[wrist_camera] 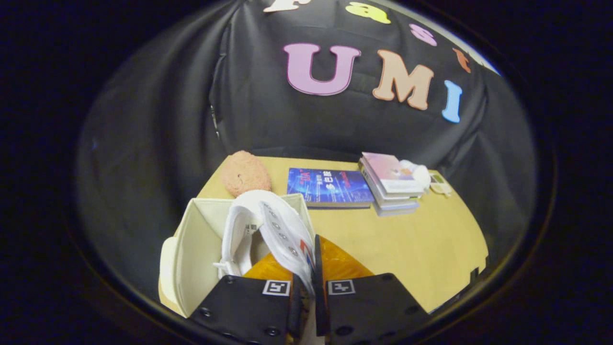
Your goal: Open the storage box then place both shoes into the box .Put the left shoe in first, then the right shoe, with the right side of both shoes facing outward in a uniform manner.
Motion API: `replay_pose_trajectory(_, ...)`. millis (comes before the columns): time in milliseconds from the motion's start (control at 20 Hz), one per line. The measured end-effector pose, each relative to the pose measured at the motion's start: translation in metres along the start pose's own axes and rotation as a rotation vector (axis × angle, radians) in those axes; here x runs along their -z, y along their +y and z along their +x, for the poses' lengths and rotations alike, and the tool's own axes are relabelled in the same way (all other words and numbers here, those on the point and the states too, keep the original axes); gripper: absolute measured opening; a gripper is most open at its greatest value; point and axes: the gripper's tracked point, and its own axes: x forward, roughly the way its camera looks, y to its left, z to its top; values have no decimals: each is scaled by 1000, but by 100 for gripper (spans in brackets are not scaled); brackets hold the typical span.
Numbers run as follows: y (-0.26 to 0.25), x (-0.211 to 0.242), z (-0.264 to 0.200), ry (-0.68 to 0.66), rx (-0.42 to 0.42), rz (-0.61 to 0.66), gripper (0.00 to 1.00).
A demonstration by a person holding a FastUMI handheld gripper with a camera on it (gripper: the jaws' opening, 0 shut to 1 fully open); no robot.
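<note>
shoes: 1 (273, 230) | storage box: 1 (191, 249) | plush toys: 1 (245, 172) | blue books: 1 (329, 187) | book stacks: 1 (390, 184)

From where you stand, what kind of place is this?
Probably a staged recording booth: a wooden table against black cloth, with books, a blue book and a plush toy. The tongs grip a white shoe over a storage box.

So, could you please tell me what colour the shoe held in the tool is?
White shoe, clearest in the gripper view.
</note>
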Motion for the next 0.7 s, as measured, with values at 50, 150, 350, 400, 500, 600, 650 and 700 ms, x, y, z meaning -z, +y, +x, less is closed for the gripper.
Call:
replay_pose_trajectory(50, 4, 4, 4, 16, -23, 34, 23)
replay_pose_trajectory(150, 7, 17, 4, 49, -57, 67, 37)
replay_pose_trajectory(350, 29, 6, -11, 4, -172, 77, 72)
replay_pose_trajectory(400, 35, -5, -21, -24, -207, 122, 81)
replay_pose_trajectory(500, 34, -33, -37, -88, -257, 210, 98)
replay_pose_trajectory(600, 19, -55, -54, -147, -271, 232, 98)
replay_pose_trajectory(650, 9, -66, -61, -180, -268, 217, 98)
replay_pose_trajectory(700, -2, -74, -68, -211, -259, 190, 97)
